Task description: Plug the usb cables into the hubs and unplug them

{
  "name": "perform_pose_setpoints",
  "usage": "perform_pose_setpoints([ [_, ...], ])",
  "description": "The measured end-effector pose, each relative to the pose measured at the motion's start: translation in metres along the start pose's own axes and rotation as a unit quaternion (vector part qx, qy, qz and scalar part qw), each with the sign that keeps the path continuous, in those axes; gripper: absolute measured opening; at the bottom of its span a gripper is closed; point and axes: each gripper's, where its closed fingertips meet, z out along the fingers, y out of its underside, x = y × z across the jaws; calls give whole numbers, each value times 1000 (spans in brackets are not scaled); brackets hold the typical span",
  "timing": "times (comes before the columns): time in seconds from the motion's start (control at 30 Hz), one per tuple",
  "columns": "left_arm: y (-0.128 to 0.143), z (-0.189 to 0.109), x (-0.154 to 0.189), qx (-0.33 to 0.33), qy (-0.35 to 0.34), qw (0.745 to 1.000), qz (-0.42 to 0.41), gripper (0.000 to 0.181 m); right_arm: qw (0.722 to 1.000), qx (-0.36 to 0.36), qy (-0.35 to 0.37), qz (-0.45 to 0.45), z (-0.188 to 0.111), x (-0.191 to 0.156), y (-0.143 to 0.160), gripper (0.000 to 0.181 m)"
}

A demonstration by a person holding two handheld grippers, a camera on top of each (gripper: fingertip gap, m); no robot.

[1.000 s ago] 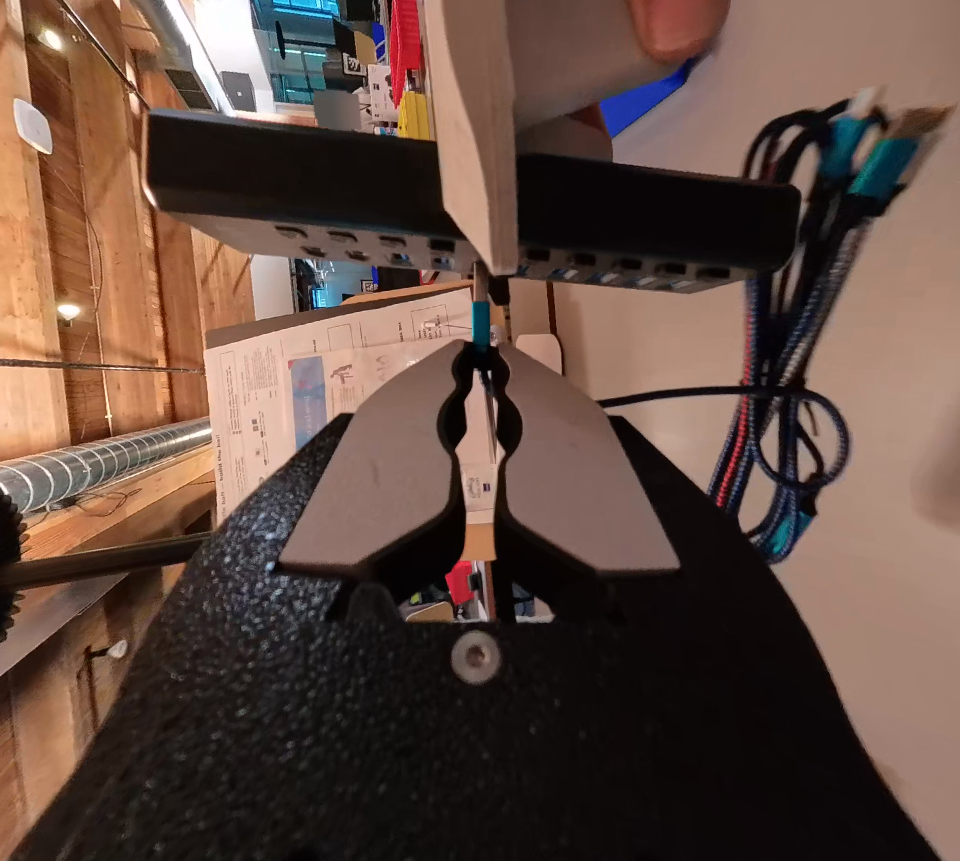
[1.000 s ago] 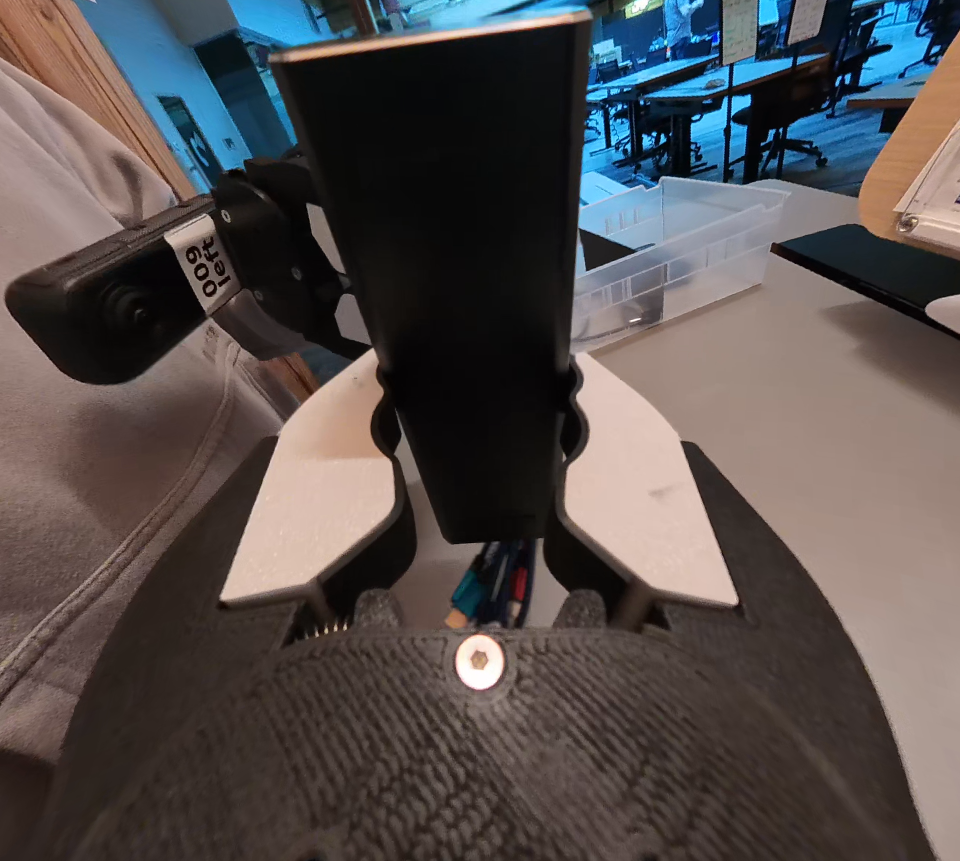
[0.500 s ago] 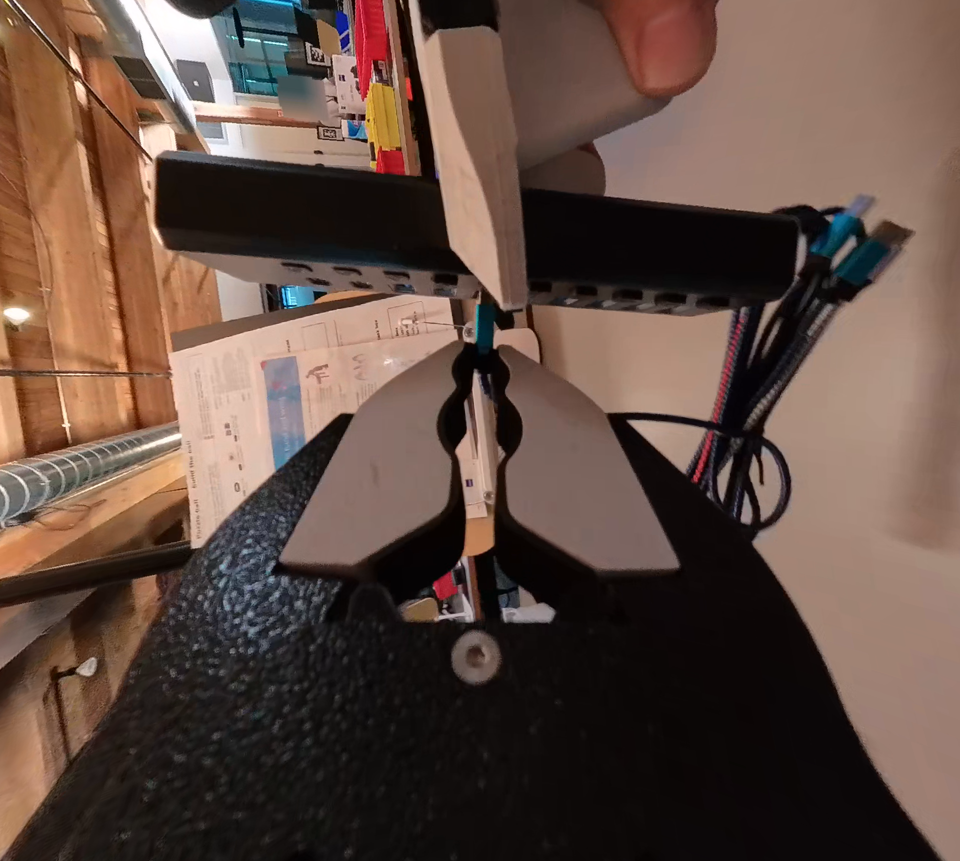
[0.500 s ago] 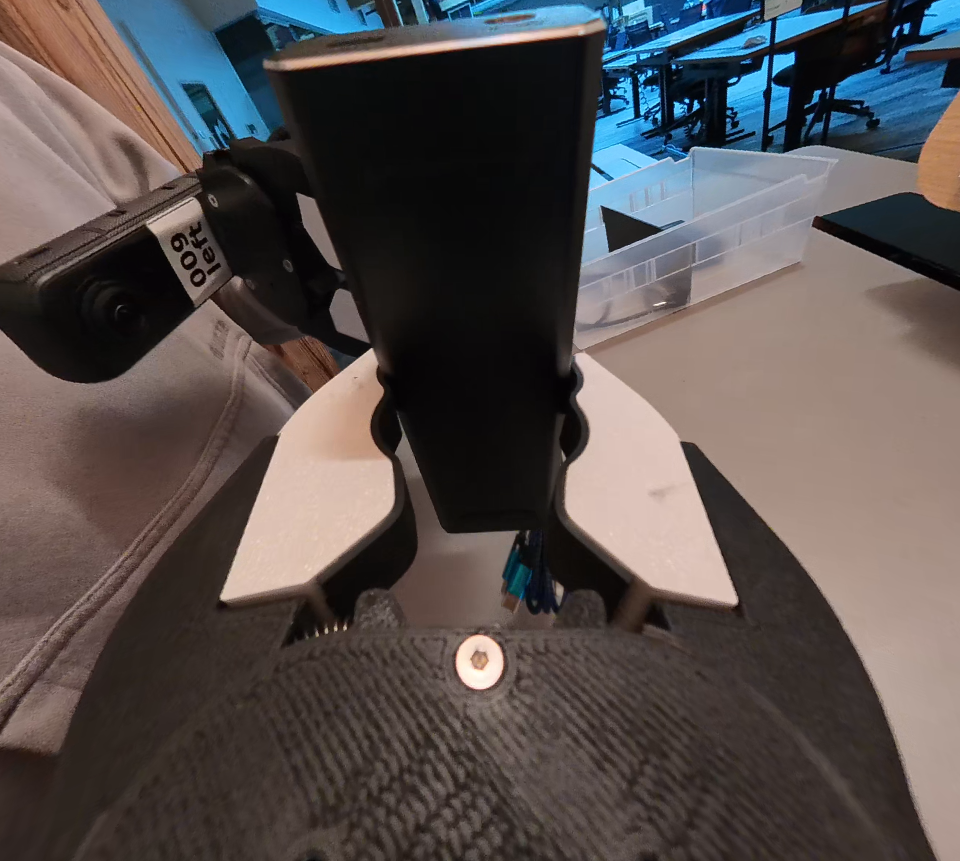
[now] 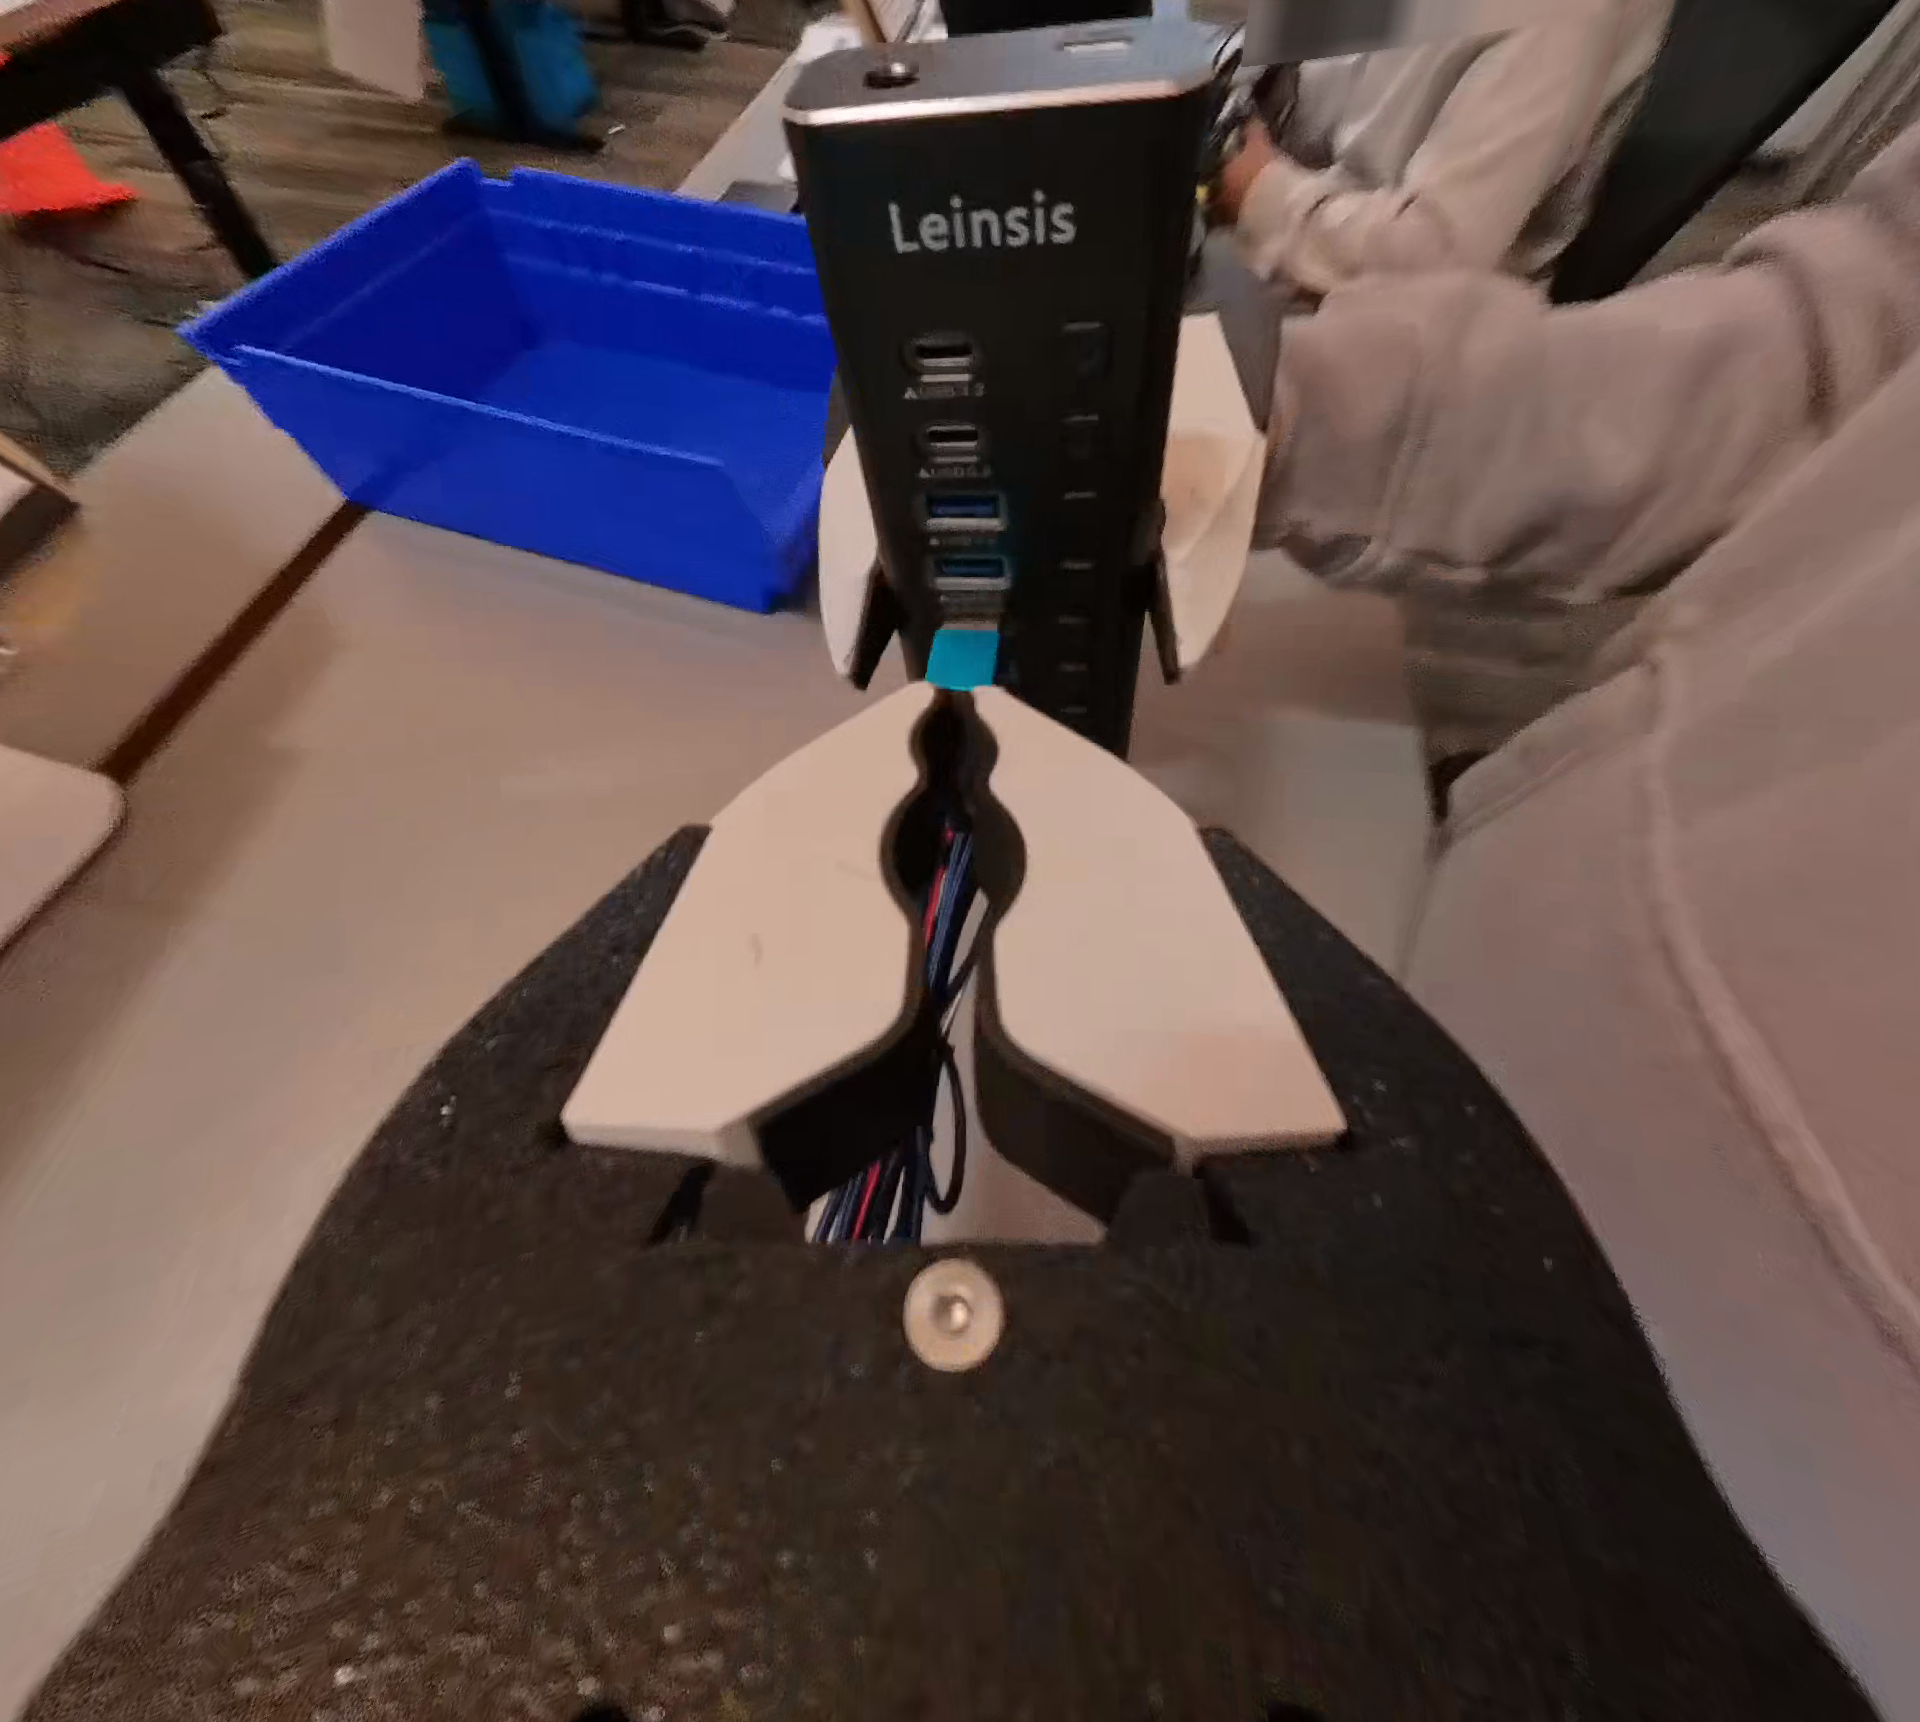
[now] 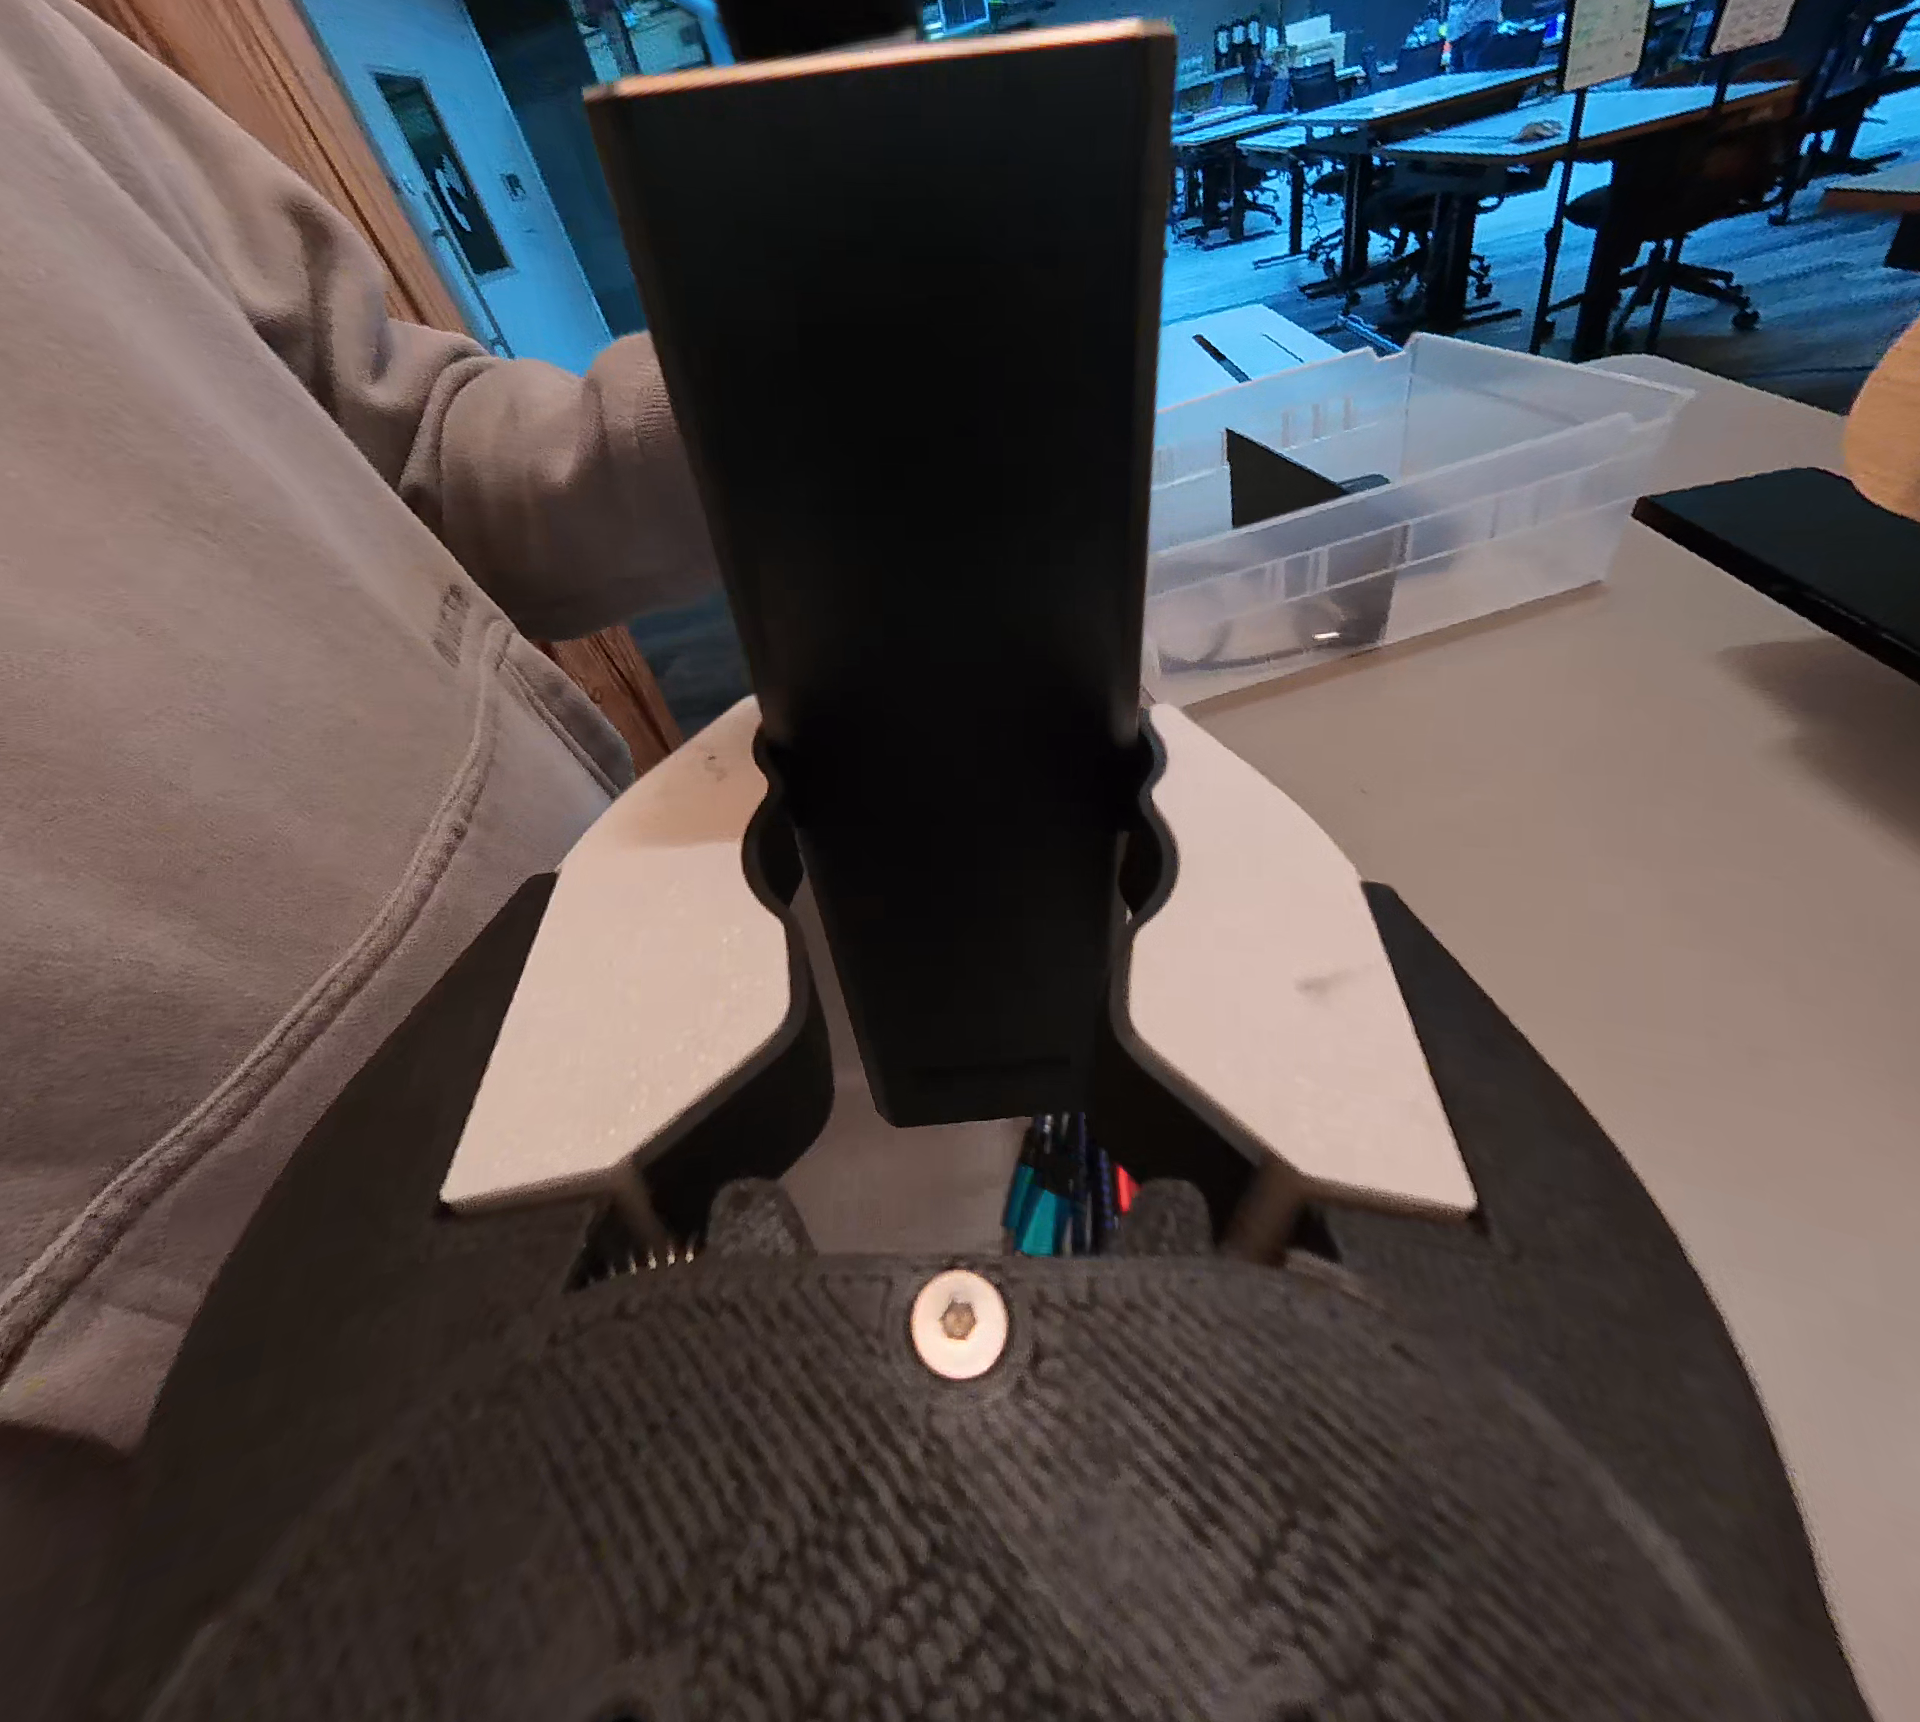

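My right gripper is shut on the black USB hub and holds it upright above the table. In the left wrist view the hub faces me with its row of ports, and the right gripper's fingers clamp its sides. A teal USB plug sits with its metal end at a port in the hub's lower half. My left gripper is shut on the cable right behind that plug. The bundle of braided cables runs back between my fingers and also shows below the hub in the right wrist view.
A blue bin stands on the grey table left of the hub. A clear bin sits at the table's far side and a flat black object lies to the right. A person's grey sleeve is close on the right.
Both grippers have swung round, so the hub now stands upright in the left view instead of lying crosswise. My left jaws have closed tighter behind the teal plug. The right grasp is unchanged.
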Motion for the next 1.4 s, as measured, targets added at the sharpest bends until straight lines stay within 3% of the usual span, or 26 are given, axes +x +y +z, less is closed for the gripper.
perform_pose_setpoints([
  [0.1,1,-1,4,5,19,1000,-12,0,1000,0,-3,0,3,-3,-1,62],
  [0.17,3,-2,3,0,11,1000,-9,12,1000,2,-1,1,2,-2,-1,62],
  [0.4,9,1,2,6,4,1000,-28,6,1000,17,-8,12,2,-2,-4,62],
  [0.57,9,2,1,8,-25,1000,8,5,1000,10,-6,18,2,-1,-3,62],
  [1.03,7,9,2,-20,-9,999,27,5,999,-37,-28,8,0,-4,4,61],
  [1.2,15,13,-3,-16,-7,1000,5,7,999,-49,-3,-4,-1,6,8,62],
  [1.27,9,9,-6,-2,-15,1000,-13,28,998,-53,14,-10,0,10,9,62],
  [1.4,-29,-5,-6,64,-43,997,-18,64,998,-55,23,-10,1,10,14,62],
])
